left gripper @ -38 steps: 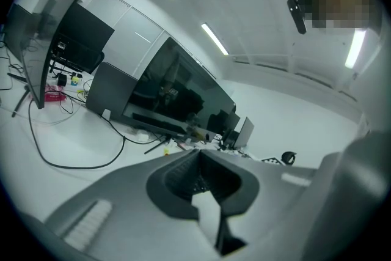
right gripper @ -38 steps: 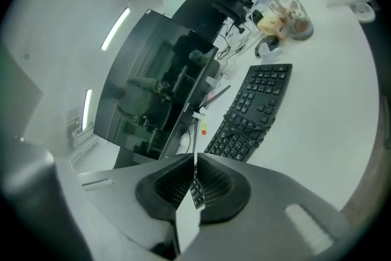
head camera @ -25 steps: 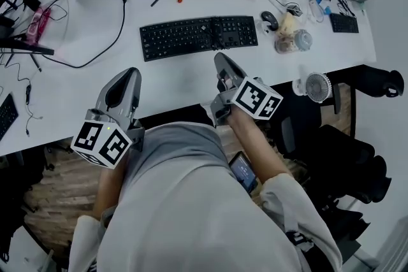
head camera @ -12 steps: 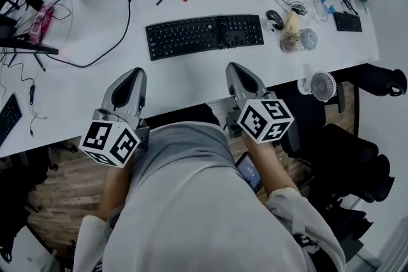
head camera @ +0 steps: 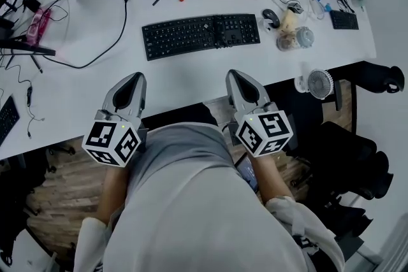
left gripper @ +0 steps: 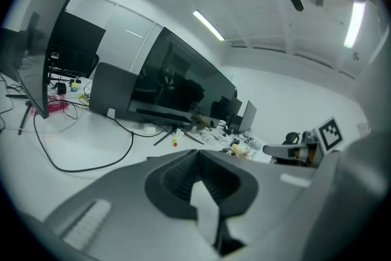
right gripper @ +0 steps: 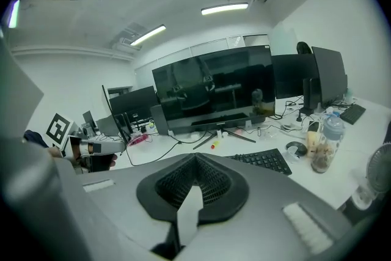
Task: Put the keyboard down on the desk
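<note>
Two grippers show at the lower middle of the head view, by the desk's near edge: the left gripper and the right gripper. Each has its jaws pressed together with nothing between them. The keyboard lies flat on the desk in the upper middle of the frame, well apart from both grippers. A mouse lies just right of it. A fan shows at the middle right.
</note>
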Available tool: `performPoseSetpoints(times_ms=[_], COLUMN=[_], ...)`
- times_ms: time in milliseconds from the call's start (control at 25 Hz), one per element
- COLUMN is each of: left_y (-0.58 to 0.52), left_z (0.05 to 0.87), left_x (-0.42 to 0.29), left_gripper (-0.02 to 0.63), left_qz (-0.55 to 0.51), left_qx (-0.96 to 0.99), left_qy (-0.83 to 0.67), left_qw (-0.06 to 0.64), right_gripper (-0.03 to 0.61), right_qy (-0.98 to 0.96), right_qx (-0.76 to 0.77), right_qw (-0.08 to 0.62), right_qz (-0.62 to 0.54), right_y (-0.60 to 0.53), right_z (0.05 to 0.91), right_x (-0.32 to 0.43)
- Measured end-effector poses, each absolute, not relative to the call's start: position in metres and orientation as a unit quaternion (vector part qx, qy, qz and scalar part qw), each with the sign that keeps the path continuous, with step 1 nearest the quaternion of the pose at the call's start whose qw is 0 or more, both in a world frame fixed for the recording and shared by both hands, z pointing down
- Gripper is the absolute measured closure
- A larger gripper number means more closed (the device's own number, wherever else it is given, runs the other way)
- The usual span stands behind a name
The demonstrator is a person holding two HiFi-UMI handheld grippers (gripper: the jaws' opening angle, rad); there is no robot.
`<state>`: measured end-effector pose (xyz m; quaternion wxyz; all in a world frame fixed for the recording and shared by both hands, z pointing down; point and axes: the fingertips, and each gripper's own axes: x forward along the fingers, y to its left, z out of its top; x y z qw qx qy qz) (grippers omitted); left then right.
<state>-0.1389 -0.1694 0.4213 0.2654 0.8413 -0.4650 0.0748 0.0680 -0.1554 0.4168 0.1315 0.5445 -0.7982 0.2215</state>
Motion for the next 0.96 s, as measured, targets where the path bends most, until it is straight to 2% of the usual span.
performPoseSetpoints(times_ms=[200, 520, 960], left_y=[-0.165, -0.164, -0.168], left_z=[0.424, 0.427, 0.428], left_x=[-0.135, -0.128, -0.126], left_gripper=[0.614, 0.614, 0.614], left_qz=[0.078, 0.082, 0.080], left_qx=[0.842, 0.844, 0.846], left_qy=[-0.461, -0.454, -0.450], left_qw=[0.269, 0.273, 0.275], right_gripper=[0.582, 0.581, 0.583], right_qy=[-0.792, -0.789, -0.784], right_qx=[0.549, 0.536, 0.537], right_qw=[0.139, 0.189, 0.195], right_qz=[0.227, 0.233, 0.242], right_y=[-0.148, -0.141, -0.148], right_z=[0.420, 0.436, 0.442], right_x=[0.076, 0.071, 0.076])
